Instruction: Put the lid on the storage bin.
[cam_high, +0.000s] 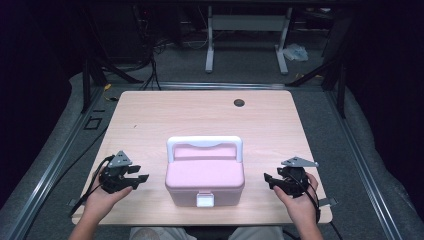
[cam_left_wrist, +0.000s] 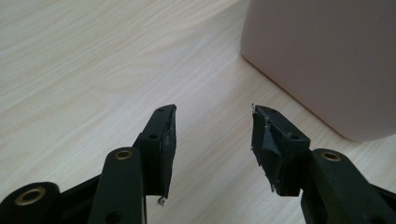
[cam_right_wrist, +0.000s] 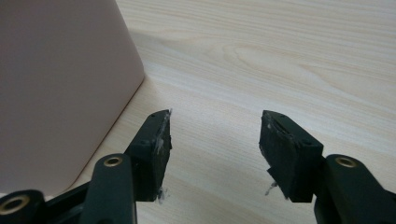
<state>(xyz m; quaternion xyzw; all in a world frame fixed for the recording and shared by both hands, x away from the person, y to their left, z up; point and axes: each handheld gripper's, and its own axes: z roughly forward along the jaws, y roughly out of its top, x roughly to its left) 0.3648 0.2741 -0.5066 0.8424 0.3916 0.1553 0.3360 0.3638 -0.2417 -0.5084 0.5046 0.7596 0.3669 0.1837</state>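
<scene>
A pink lidded box (cam_high: 205, 181) with a white handle (cam_high: 204, 143) and a white front latch (cam_high: 205, 201) stands near the table's front edge. My left gripper (cam_high: 142, 180) sits low over the wood to the box's left, jaws open with nothing between them. In the left gripper view the box's pink side (cam_left_wrist: 322, 60) rises at the upper right, beyond my left gripper (cam_left_wrist: 214, 126). My right gripper (cam_high: 268, 179) is to the box's right, also open and empty. The right gripper view has the pink wall (cam_right_wrist: 60, 84) at the left of my right gripper (cam_right_wrist: 215, 128).
The light wooden table (cam_high: 200, 115) has a round cable hole (cam_high: 239, 103) at the back right. Behind it stand white desk legs (cam_high: 210, 40) on grey floor, with cables (cam_high: 150, 55) at the back left. Metal rails (cam_high: 55, 160) run along both sides.
</scene>
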